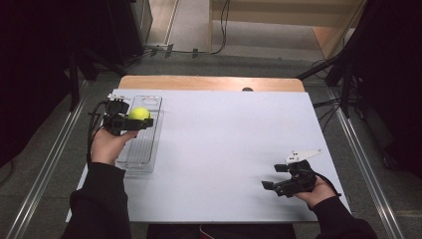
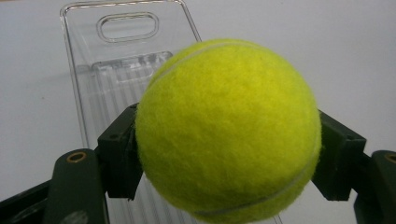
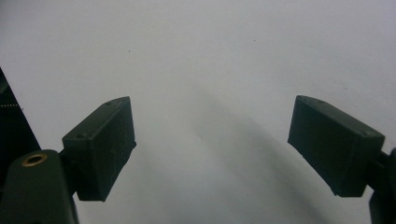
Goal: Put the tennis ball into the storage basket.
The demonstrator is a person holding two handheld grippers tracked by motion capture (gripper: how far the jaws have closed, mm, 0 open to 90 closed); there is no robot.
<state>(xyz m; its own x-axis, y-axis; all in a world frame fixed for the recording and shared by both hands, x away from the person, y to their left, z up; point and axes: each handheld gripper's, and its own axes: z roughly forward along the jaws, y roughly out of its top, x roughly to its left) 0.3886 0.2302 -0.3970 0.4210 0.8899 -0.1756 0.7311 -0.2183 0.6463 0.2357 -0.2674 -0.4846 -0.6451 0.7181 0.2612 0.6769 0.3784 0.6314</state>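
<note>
A yellow-green tennis ball (image 1: 140, 113) (image 2: 229, 133) sits clamped between the jaws of my left gripper (image 1: 142, 119) (image 2: 229, 154), held above a clear plastic tray (image 1: 146, 149) (image 2: 93, 88) at the table's left side. Both black pads press on the ball's sides. The tray is long and ribbed, with a handle slot at its far end. At the table's near right, my right gripper (image 1: 273, 179) (image 3: 212, 149) stands open over bare white tabletop, nothing between its fingers.
The white table top (image 1: 224, 144) spreads between the two hands. A wooden strip (image 1: 209, 82) runs along its far edge. Metal rails (image 1: 50, 164) flank the table on the floor, and dark stands and cables sit at the far corners.
</note>
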